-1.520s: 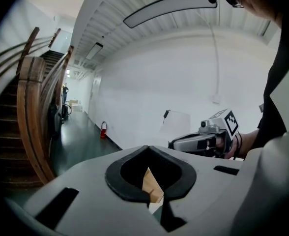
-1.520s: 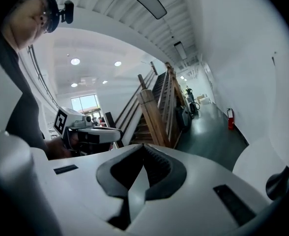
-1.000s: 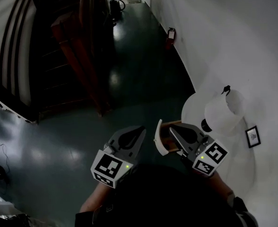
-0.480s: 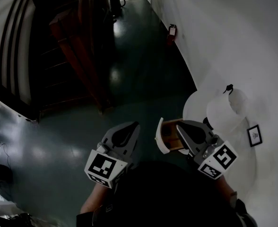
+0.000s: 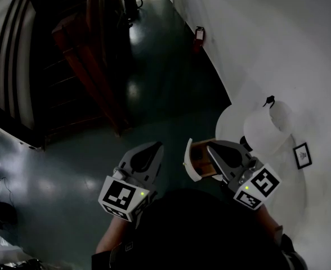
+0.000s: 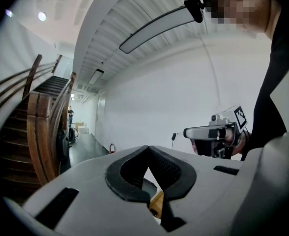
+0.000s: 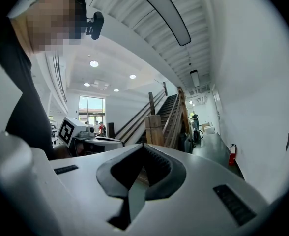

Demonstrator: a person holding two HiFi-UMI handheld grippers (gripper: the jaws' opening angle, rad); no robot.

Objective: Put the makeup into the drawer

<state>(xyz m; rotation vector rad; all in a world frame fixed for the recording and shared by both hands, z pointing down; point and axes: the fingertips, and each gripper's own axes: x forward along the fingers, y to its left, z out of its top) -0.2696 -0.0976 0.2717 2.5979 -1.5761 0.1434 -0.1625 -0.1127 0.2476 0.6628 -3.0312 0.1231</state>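
Observation:
A drawer point(image 5: 189, 165) with a white curved front and a wooden inside stands pulled out of a round white table point(image 5: 230, 125), between my two grippers. My left gripper point(image 5: 154, 147) is held in front of the person's body, left of the drawer, jaws shut and empty point(image 6: 147, 149). My right gripper point(image 5: 211, 147) is over the drawer's right side, and its jaws look shut with nothing in them point(image 7: 143, 147). Each gripper shows in the other's view: the right gripper point(image 6: 211, 132) and the left gripper point(image 7: 93, 142). No makeup is visible in any view.
A white lamp point(image 5: 267, 131) and a small framed picture point(image 5: 302, 155) stand on the table against the white wall. A wooden staircase point(image 5: 92, 66) rises at the left. A red fire extinguisher point(image 5: 198, 35) stands by the wall, with dark glossy floor point(image 5: 154, 89) between.
Both grippers stay in almost the same place and remain shut. The head view has swung slightly, nothing else differs.

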